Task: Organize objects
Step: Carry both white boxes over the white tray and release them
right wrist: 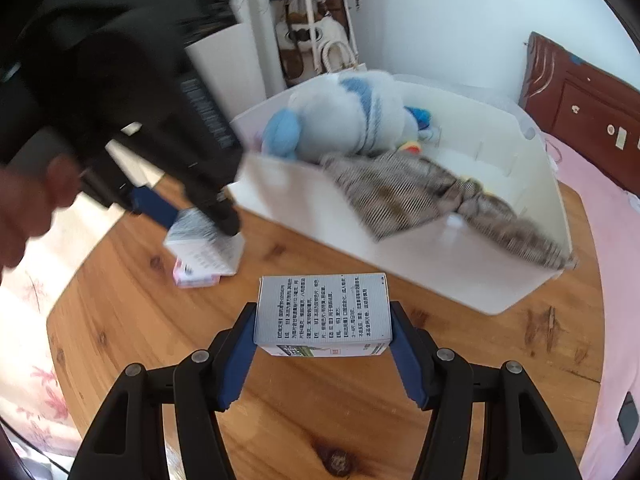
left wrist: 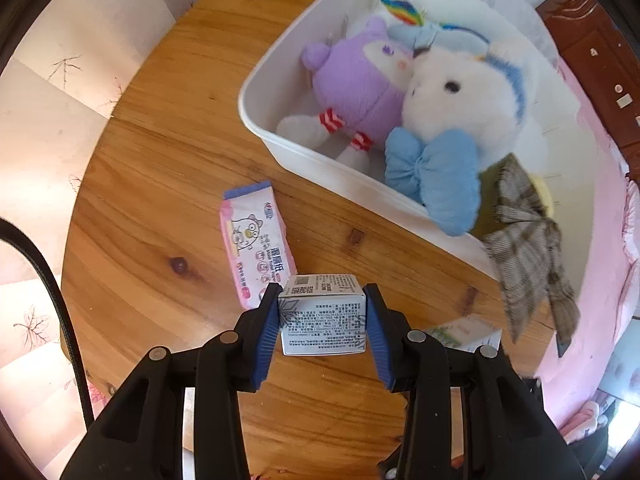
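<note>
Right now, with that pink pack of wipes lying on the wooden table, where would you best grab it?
Grip the pink wipes pack across its two long edges, coming straight down from above. It lies flat on the table, long and narrow, so that short span should fit between the fingers. Its near end sits hidden behind the box the left gripper holds, so take the far half.

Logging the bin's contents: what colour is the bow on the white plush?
Light blue; the bow shows best in the left wrist view, under the white plush head.
</note>
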`<state>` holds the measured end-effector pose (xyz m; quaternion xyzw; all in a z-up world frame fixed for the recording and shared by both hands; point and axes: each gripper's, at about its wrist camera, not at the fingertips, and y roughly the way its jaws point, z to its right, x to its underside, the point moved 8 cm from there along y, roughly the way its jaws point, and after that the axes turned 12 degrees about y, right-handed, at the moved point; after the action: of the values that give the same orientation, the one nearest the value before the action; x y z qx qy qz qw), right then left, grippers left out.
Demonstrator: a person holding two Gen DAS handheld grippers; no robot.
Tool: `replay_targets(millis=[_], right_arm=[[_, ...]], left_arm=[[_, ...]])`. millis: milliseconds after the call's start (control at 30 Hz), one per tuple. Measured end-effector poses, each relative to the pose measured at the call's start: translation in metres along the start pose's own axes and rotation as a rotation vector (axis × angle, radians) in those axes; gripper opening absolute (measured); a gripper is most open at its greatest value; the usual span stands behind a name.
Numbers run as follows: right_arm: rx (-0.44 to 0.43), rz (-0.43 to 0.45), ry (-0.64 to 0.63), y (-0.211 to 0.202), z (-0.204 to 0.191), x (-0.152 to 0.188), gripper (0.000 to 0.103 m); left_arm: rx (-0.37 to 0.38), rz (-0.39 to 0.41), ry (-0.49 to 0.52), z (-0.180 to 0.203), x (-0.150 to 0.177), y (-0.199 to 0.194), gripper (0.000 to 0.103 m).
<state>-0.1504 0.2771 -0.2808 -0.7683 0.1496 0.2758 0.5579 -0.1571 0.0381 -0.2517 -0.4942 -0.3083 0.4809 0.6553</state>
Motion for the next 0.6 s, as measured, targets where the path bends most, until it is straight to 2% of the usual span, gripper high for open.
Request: replay_targets(millis=[133,200,233,333,367,433,600], right_arm=[[0.012,0.031,-0.009,0.002,-0.021,-0.010,0.063],[0.014,0.047,-0.008,0.000,-0.021,-0.015,0.063],[0.019,0.051,-0.007,0.002,-0.007,-0.031,0.063],[0.045,0.064,-0.003,-0.002,-0.006,-0.034,0.063],[0.047,0.066,0.002,-0.004,-0.007,-0.033,0.063],[0.050,0.074,0.008,0.009,-0.003,-0.047,0.063],[0.089,0.102,-0.003,0.004,-0.002,-0.061,0.063]], left_arm=[[-0.007,0.028,-0.004,-0.008,0.004,-0.017,0.044],[-0.009,0.041,-0.014,-0.013,0.002,-0.022,0.044],[-0.009,0.045,-0.016,-0.025,-0.002,-0.026,0.044],[-0.008,0.059,-0.014,0.001,-0.014,-0.029,0.044],[-0.009,0.064,-0.017,0.016,-0.030,-0.029,0.044],[-0.009,0.071,-0.009,0.010,-0.030,-0.029,0.044],[0.006,0.104,0.027,0.024,-0.042,-0.041,0.044]])
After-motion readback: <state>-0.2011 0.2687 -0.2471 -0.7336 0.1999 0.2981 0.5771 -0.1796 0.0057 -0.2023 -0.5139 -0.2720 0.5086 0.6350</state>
